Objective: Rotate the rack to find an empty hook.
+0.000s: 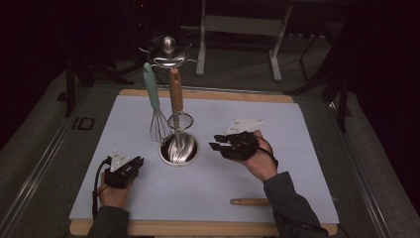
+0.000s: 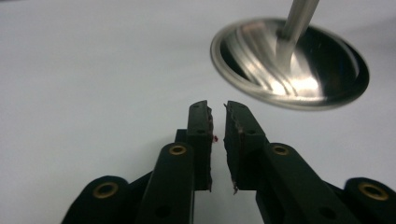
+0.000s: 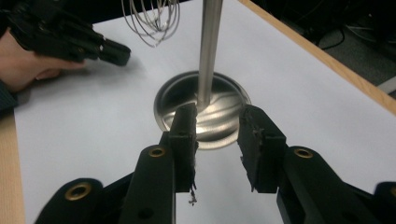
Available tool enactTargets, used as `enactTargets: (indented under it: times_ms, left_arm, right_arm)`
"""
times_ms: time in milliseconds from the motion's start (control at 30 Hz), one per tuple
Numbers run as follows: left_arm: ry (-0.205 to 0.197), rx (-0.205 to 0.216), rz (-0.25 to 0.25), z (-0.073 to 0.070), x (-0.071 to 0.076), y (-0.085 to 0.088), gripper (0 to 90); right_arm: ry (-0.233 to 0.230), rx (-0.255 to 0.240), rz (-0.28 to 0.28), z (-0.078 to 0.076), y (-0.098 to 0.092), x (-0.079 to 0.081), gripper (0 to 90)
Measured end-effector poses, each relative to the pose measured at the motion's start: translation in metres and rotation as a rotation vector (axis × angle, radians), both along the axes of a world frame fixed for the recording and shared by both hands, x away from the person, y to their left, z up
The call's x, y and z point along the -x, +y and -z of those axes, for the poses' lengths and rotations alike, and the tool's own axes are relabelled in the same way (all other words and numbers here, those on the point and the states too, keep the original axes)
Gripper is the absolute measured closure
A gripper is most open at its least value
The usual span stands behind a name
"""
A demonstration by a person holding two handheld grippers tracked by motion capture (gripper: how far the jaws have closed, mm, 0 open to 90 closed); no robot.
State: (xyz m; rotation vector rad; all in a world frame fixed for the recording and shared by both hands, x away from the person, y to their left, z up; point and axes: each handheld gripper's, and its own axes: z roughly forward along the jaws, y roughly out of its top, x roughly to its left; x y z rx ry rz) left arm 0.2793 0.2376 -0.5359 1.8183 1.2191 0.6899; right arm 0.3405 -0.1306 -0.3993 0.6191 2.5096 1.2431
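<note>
Flanking a steel utensil stand [image 1: 179,148] on the white table [image 1: 277,183], two hand-held grippers rest empty.

On the left, the left gripper [image 1: 136,162] sits low near the table's front, its jaws nearly together with a thin slit between them and nothing in it; its own view looks toward the stand's round dish base [image 2: 289,65] just ahead to the right. To the right of the stand, the right gripper [image 1: 216,142] is raised and points at the base, its jaws moderately apart and empty, framing the upright pole [image 3: 208,51]. A whisk with a mint handle [image 1: 154,106] and a wooden-handled strainer [image 1: 177,101] hang from the stand's top. A short wooden handle [image 1: 249,201] lies by the right forearm near the front edge.
</note>
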Motion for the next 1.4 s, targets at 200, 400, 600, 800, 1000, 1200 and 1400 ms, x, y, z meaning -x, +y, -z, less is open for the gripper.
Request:
enactTargets:
  times_ms: [200, 400, 600, 800, 1000, 1200, 1400]
  left_arm:
    - [-0.044, 0.013, 0.014, -0.008, 0.005, -0.003, 88.7]
    - [-0.092, 0.077, 0.020, -0.020, 0.011, -0.004, 89.8]
    - [-0.155, 0.167, 0.022, -0.038, 0.020, -0.005, 89.7]
    - [-0.199, 0.211, 0.009, -0.056, 0.022, -0.004, 89.5]
    - [-0.228, 0.230, 0.010, -0.070, 0.021, -0.003, 89.4]
    - [-0.293, 0.263, 0.021, -0.093, 0.022, -0.006, 89.2]
    - [-0.352, 0.283, 0.033, -0.114, 0.019, -0.013, 89.1]
  right_arm:
    - [0.025, 0.019, 0.003, 0.013, -0.006, 0.001, 66.2]
    - [0.047, 0.021, 0.040, 0.025, -0.017, -0.002, 65.9]
    - [0.051, 0.020, 0.069, 0.032, -0.025, -0.003, 63.8]
    - [0.066, 0.001, 0.101, 0.043, -0.034, -0.002, 60.0]
    - [0.084, -0.036, 0.135, 0.051, -0.046, 0.003, 58.7]
    - [0.087, -0.025, 0.175, 0.061, -0.059, 0.007, 57.3]
    - [0.094, -0.002, 0.204, 0.068, -0.066, 0.007, 56.3]
